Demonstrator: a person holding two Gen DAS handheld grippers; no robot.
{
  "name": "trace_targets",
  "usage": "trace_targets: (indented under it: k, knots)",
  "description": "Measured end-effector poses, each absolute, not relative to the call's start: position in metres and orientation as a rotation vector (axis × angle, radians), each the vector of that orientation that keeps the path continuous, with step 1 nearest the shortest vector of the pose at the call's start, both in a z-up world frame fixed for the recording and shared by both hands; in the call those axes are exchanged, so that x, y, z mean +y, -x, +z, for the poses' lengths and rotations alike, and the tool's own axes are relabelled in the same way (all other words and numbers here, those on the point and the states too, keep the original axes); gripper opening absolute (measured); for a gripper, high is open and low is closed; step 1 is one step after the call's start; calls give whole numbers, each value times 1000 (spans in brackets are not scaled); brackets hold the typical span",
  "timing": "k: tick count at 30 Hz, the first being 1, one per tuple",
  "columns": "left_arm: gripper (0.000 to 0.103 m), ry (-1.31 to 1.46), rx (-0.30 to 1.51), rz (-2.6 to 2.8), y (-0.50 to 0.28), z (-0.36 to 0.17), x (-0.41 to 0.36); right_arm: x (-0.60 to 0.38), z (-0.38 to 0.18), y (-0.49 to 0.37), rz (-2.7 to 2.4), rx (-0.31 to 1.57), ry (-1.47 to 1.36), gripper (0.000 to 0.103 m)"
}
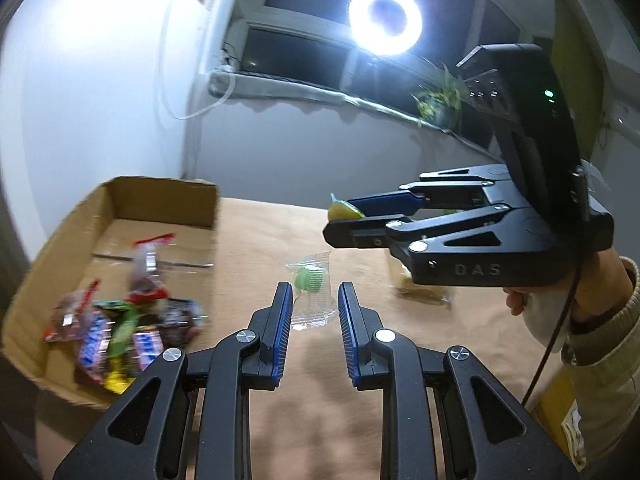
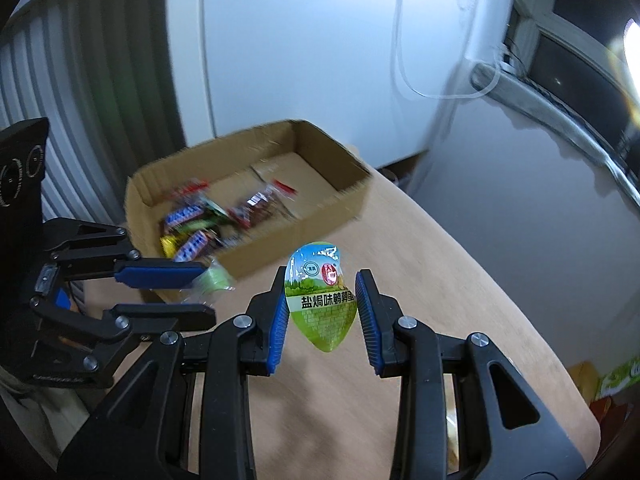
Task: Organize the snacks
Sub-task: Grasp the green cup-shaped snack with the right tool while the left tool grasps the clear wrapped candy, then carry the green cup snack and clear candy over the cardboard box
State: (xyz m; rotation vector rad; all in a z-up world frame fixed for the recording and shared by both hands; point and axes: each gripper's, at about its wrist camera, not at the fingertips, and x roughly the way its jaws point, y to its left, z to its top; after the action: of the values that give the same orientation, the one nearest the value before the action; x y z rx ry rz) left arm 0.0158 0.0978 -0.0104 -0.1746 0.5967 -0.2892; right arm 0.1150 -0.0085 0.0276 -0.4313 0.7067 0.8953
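Right tool (image 2: 322, 312) lifted above table (image 2: 460, 280), green packet (image 2: 322, 300) between spread pads, grip uncertain. Left tool (image 1: 314, 320) released over clear-wrapped green candy (image 1: 310, 280). Cardboard box (image 1: 160, 196) holds snacks (image 1: 120, 332).

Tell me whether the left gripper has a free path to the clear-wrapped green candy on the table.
Probably yes: the left gripper is open, the green candy lies just ahead between its fingers, and nothing is between them.
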Motion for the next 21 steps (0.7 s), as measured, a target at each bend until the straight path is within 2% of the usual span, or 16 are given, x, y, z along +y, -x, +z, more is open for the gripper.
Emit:
trace_targets:
  k: [9,18,19,20,21]
  knots:
    - [22,239,576,-158,-10,-11,164,61,33,-105,991,675,449,34]
    - [24,272,594,-96,-13,-24,193,117,34,-110,1053,654,460,35]
    - [32,273,601,-85,-14,-26,194,121,33,-112,1057,653,456,44]
    - [52,276,607,-71,-14,-28,196,124,31,-115,1058,657,452,59]
    - [65,279,611,-53,-13,-29,198,123,30,-116,1046,652,445,63]
